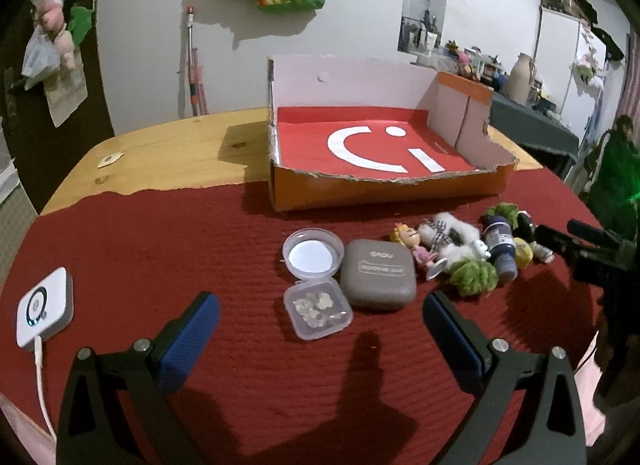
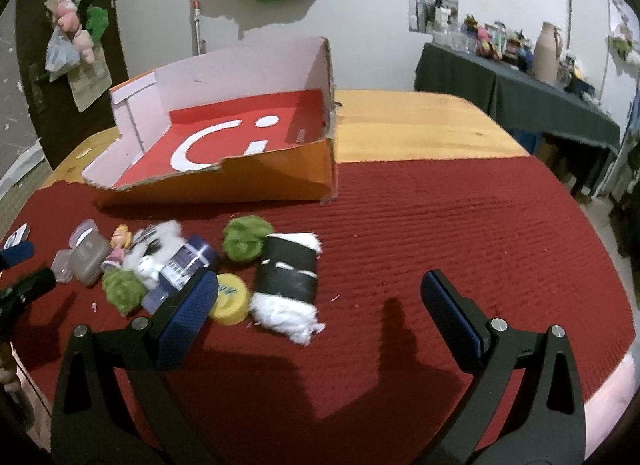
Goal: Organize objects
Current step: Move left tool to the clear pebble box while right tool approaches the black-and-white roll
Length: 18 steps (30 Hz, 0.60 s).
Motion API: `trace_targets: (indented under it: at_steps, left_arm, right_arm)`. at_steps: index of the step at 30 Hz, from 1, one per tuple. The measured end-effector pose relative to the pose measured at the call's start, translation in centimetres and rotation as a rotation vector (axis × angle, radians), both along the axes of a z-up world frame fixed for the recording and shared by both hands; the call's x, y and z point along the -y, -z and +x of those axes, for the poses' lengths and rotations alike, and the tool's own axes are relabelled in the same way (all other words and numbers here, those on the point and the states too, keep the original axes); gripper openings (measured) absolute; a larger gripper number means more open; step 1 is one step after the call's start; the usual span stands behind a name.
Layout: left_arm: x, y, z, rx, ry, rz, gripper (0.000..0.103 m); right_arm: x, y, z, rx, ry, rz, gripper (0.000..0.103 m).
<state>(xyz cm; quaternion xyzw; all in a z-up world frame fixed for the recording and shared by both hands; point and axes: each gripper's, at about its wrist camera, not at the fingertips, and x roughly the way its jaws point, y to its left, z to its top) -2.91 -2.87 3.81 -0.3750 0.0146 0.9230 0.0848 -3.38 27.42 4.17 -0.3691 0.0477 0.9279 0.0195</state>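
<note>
**Q:** Blue-padded fingers [image 1: 192, 341] fill the near edge of both views. How do they stand?

**A:** Left gripper [image 1: 320, 329] and right gripper [image 2: 320, 317] are each spread wide and hold nothing. Both hover low over the red mat [image 1: 160, 249], a stance that suits choosing a first item.

**Q:** What lies just beyond them?

**A:** A loose row of small things on the mat. Nearest the left gripper: a clear square case [image 1: 318, 311], a grey pouch [image 1: 378, 275] touching it, and a round clear lid [image 1: 313, 252] behind. Rightward come a small doll [image 1: 414, 245], a white plush toy [image 1: 456, 237], two green pom-poms [image 1: 474, 277], a dark blue bottle [image 1: 500, 245] and a yellow cap [image 2: 230, 298]. A black-and-white roll [image 2: 289, 285] sits just ahead of the right gripper.

**Q:** And farther off?

**A:** An orange cardboard box [image 1: 392, 189], open-topped and holding nothing, straddles the mat's far edge and the wooden table [image 1: 172, 145]. Its torn, low front wall faces the items, probably easing drop-offs. A white device [image 1: 44, 307] lies apart at far left.
</note>
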Motion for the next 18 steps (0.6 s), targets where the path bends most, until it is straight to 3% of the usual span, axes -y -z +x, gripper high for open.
trace_targets:
  at_steps: [11,18]
  left_arm:
    - [1.1,1.8,-2.0,0.068,0.008,0.004,0.093]
    - [1.4,2.0,-2.5,0.084,0.032,0.045,0.089]
  right_arm:
    - [-1.0,1.3,-1.8,0.085,0.020,-0.003,0.100]
    - [-0.2,1.6,-2.3,0.106,-0.002,0.039,0.089]
